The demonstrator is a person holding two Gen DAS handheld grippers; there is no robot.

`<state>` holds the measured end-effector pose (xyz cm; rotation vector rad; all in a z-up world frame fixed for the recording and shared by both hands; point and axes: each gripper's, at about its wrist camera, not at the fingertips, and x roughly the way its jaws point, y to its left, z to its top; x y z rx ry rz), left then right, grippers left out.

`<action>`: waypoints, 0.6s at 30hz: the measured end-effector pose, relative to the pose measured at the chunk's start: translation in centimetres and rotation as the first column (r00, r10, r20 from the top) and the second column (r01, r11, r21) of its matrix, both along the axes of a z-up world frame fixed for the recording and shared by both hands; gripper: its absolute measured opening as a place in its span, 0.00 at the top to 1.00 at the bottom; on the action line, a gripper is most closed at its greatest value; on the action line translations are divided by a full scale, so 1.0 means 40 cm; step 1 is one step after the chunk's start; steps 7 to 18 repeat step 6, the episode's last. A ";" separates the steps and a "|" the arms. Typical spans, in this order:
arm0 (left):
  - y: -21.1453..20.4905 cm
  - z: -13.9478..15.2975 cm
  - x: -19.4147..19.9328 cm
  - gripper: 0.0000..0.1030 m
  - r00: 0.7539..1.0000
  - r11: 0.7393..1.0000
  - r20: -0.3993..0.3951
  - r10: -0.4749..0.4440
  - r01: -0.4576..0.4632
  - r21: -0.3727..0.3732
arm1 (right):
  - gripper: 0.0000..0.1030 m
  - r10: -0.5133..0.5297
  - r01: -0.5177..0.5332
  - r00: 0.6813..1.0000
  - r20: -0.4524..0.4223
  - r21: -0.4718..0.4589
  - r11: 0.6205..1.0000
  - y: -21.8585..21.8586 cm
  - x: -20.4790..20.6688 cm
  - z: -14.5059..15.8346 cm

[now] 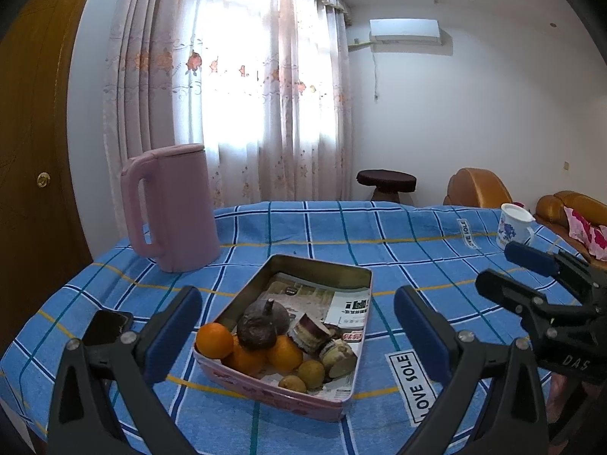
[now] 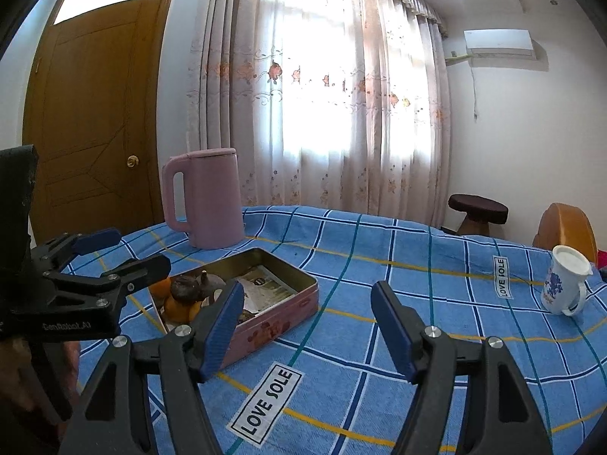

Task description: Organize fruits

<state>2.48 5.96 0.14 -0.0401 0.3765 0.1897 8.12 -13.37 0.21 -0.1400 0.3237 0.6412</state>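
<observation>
A pink rectangular tin [image 1: 343, 276] stands on the blue checked tablecloth [image 1: 398, 235]. In its near end lie three oranges [image 1: 214, 340], a dark purple fruit with a stem [image 1: 261, 324], two small yellow-green fruits [image 1: 311, 373] and cut purple-skinned stalk pieces [image 1: 309, 335]. My left gripper [image 1: 297, 326] is open and empty, hovering just in front of the tin. My right gripper [image 2: 307, 322] is open and empty, to the right of the tin [image 2: 280, 314]. The left gripper also shows in the right wrist view [image 2: 125, 254], close above the fruits.
A pink kettle [image 1: 174, 208] stands at the back left of the table. A white mug with blue flowers [image 2: 565, 284] stands at the right. A dark phone [image 1: 106, 328] lies at the left edge. A stool [image 1: 387, 182] and orange sofa [image 1: 478, 187] stand beyond the table.
</observation>
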 end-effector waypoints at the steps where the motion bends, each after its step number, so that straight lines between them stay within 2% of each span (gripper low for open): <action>1: 0.000 0.000 0.000 0.00 1.000 1.000 0.000 -0.004 0.004 -0.004 | 0.31 -0.001 0.001 1.000 0.000 -0.003 1.000 0.000 -0.001 -0.003; 18: -0.002 0.002 -0.004 0.00 1.000 1.000 0.004 -0.014 0.014 -0.019 | 0.31 -0.007 0.007 1.000 -0.001 -0.005 1.000 -0.006 -0.002 -0.005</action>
